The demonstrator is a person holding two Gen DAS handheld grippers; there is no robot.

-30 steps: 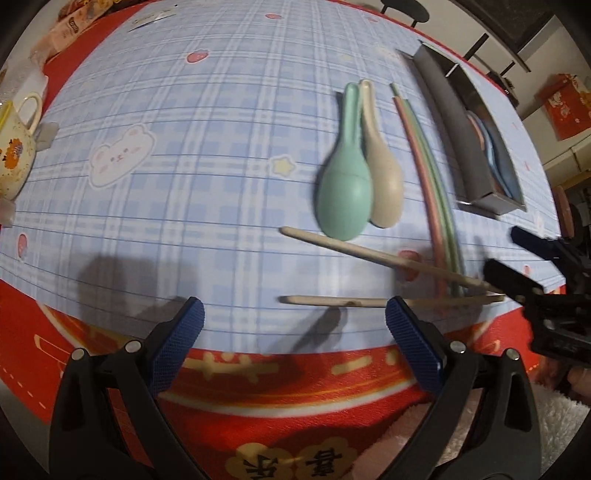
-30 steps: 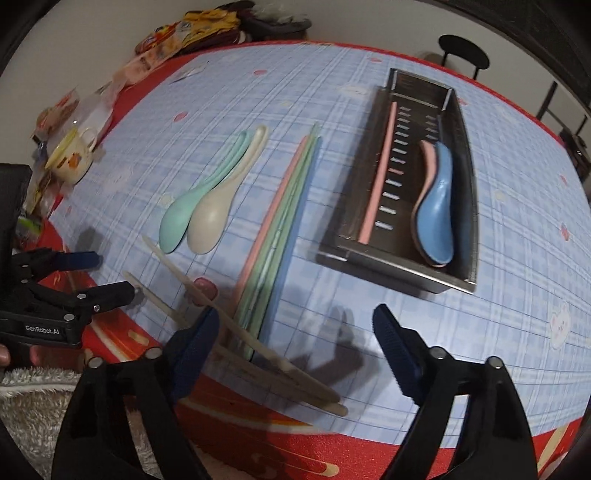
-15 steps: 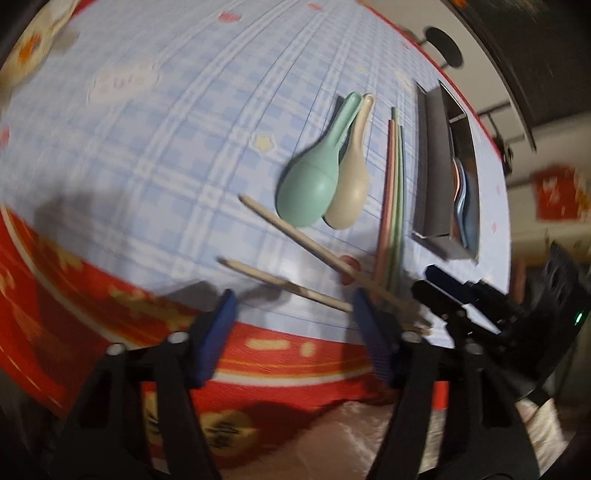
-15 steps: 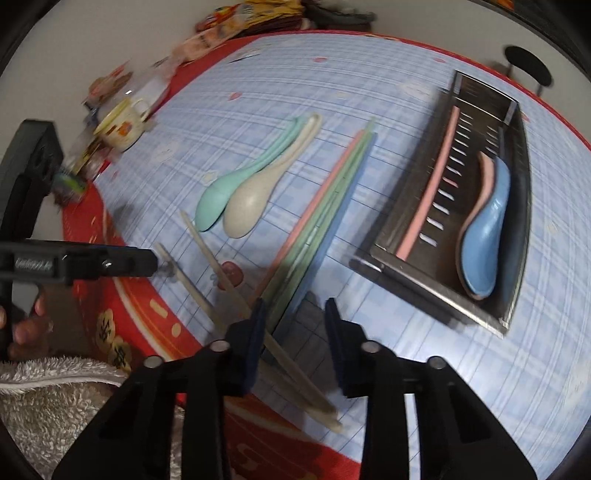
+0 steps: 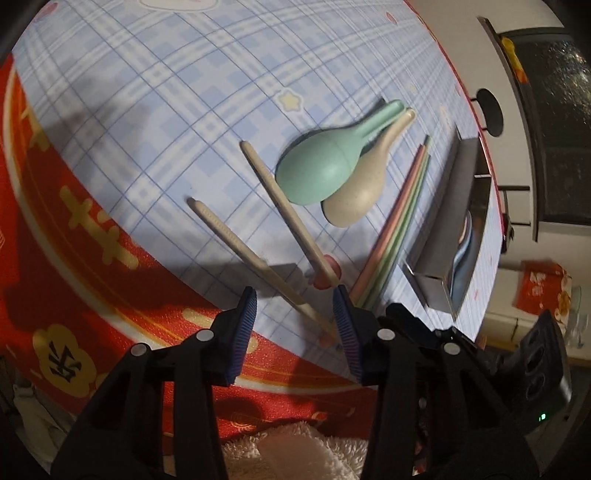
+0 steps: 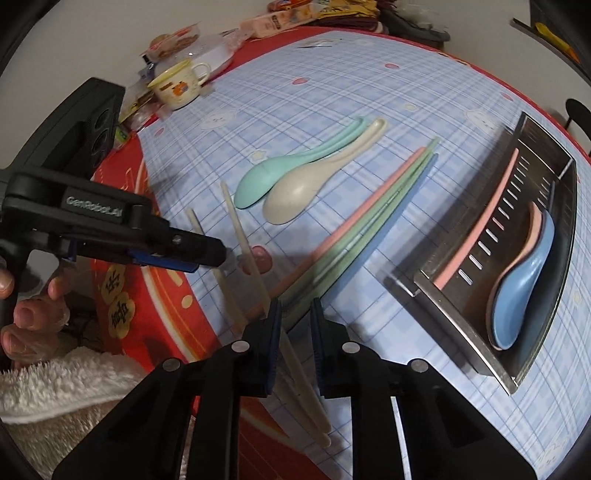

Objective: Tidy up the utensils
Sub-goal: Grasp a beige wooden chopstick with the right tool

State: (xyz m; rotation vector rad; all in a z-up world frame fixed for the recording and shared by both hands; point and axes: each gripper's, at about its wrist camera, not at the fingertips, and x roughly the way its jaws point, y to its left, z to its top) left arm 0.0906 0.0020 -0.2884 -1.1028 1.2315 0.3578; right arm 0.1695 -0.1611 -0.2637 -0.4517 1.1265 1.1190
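Note:
Two beige chopsticks (image 5: 229,236) (image 6: 236,229) lie crossed near the table's front edge. My left gripper (image 5: 295,317) straddles their near ends. Its jaws are closing, with a gap left at the pads. My right gripper (image 6: 295,321) is closing too. One beige chopstick and the tips of the pink, green and blue chopsticks (image 6: 369,214) (image 5: 399,221) lie between its pads, and a gap remains. A green spoon (image 5: 321,173) (image 6: 258,184) rests against a beige spoon (image 5: 354,199) (image 6: 295,195). The metal tray (image 6: 443,291) (image 5: 436,236) holds a blue spoon (image 6: 521,295) and a pink chopstick (image 6: 480,225).
A yellow-rimmed mug (image 6: 177,86) and snack packets (image 6: 280,18) stand at the far left corner. A hand (image 6: 22,295) holds the left gripper's handle over a white fluffy cloth (image 6: 55,376). The tablecloth's red border (image 5: 110,295) marks the near edge.
Both pairs of jaws have narrowed a lot. The left gripper rolled and came down over the beige chopsticks' ends; the right gripper rolled and now has chopstick tips between its pads.

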